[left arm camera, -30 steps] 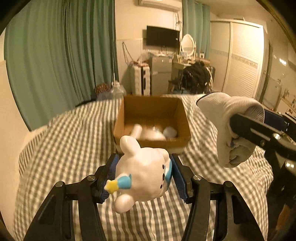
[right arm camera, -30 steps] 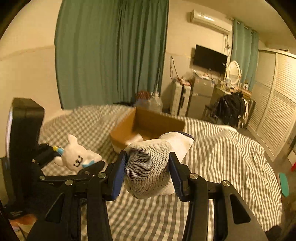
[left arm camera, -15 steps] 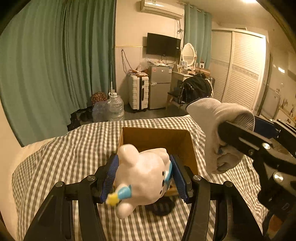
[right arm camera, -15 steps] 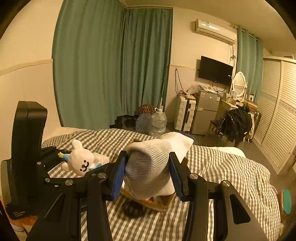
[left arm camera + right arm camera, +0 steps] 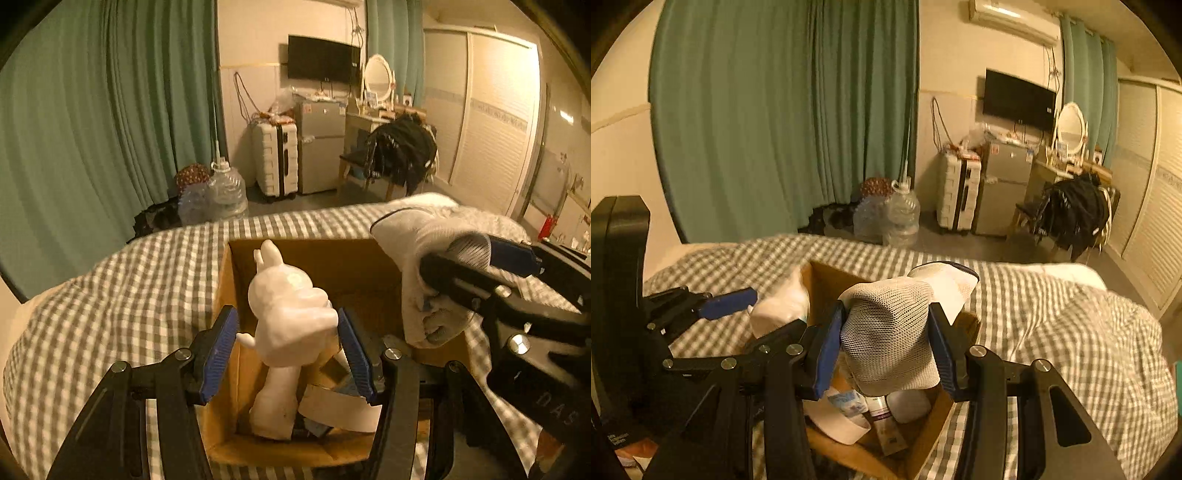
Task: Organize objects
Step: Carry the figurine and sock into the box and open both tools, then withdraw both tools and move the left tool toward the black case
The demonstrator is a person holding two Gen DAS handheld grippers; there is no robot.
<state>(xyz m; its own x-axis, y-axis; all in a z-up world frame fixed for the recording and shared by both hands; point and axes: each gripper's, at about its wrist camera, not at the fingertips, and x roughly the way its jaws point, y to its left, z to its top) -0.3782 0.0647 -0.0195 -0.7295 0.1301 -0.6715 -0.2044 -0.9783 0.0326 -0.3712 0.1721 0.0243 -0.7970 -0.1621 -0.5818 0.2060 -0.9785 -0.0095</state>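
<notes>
A brown cardboard box (image 5: 225,280) sits on the checked bed, also seen in the right wrist view (image 5: 827,280). My left gripper (image 5: 288,354) is open above the box; the white bunny toy (image 5: 284,317) sits between its blue pads with gaps on both sides, its lower end among the items in the box. The toy shows blurred in the right wrist view (image 5: 783,306). My right gripper (image 5: 884,352) is shut on a bunched white and grey sock (image 5: 890,347) over the box's right part; it also shows in the left wrist view (image 5: 424,258).
The box holds several items, among them a white strip (image 5: 340,410) and small packets (image 5: 882,417). The grey checked bedspread (image 5: 1052,325) surrounds the box. Beyond the bed are water jugs (image 5: 901,218), a suitcase (image 5: 956,192), a small fridge and green curtains.
Both grippers moved forward over the box. My left gripper opened and the bunny toy tipped head-up, dropping toward the box. The right gripper kept hold of the sock.
</notes>
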